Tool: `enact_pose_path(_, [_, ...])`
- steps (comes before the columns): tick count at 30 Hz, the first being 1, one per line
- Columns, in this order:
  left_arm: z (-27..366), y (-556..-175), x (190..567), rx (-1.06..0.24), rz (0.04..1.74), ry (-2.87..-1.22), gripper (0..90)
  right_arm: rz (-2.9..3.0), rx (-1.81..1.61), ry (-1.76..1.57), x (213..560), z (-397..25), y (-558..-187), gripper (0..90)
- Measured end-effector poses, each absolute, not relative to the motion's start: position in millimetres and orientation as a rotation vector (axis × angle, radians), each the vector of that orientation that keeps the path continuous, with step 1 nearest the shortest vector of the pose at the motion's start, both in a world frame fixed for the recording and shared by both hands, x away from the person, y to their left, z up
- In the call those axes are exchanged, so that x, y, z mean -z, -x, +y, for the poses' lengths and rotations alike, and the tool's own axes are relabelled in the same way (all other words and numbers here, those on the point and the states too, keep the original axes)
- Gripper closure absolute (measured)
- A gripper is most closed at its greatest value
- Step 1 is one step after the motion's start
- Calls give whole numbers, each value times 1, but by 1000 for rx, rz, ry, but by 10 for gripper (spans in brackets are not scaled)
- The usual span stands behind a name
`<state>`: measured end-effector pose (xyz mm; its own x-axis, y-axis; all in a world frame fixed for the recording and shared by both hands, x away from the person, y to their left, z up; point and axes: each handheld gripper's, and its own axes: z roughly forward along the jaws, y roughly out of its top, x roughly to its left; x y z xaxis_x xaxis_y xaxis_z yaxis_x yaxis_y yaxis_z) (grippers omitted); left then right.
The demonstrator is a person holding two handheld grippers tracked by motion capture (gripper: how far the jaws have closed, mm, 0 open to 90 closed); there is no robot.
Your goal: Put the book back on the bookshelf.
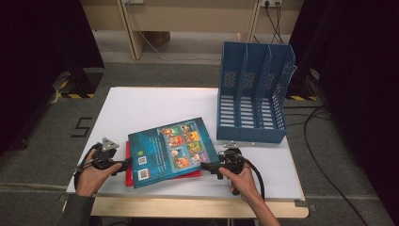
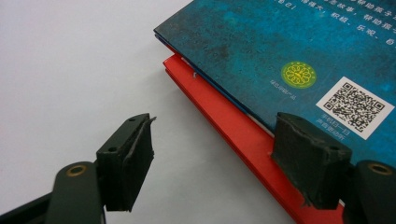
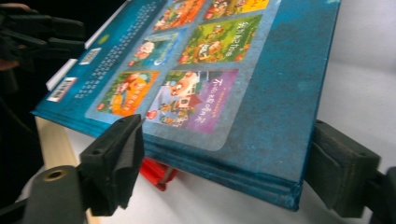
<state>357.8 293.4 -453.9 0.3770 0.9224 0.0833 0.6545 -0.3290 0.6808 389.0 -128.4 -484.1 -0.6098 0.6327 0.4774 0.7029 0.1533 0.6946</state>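
I have the blue book (image 1: pixel 170 151) lying atop the red one (image 1: pixel 129 176) between both tongs, its long axis running left-right, my right tongs (image 1: pixel 212 166) gaping wide astride its near corner, left tongs (image 1: pixel 126 164) wide too.

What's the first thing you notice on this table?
A big blue picture book lies near the front edge of the white table, on top of a red book. An open gripper sits at each end of it: left gripper, right gripper. A blue file rack stands at the back right.
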Motion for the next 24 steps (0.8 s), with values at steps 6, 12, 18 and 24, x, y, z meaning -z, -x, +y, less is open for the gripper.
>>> enact_pose_path(6, [294,-357,455,-592,1359,-2071,342,-2263,1546,1396,475,-130,-387,290])
enact_pose_path(12, [288,-357,455,-609,1350,-2080,370,-2192,1666,1448,466,-136,-389,434])
enact_pose_path(18, [277,-357,454,-630,1318,-2101,389,-2057,1798,1498,453,-142,-394,532])
enact_pose_path(24, [263,-356,454,-628,1277,-2109,385,-1978,1901,1475,438,-135,-398,634])
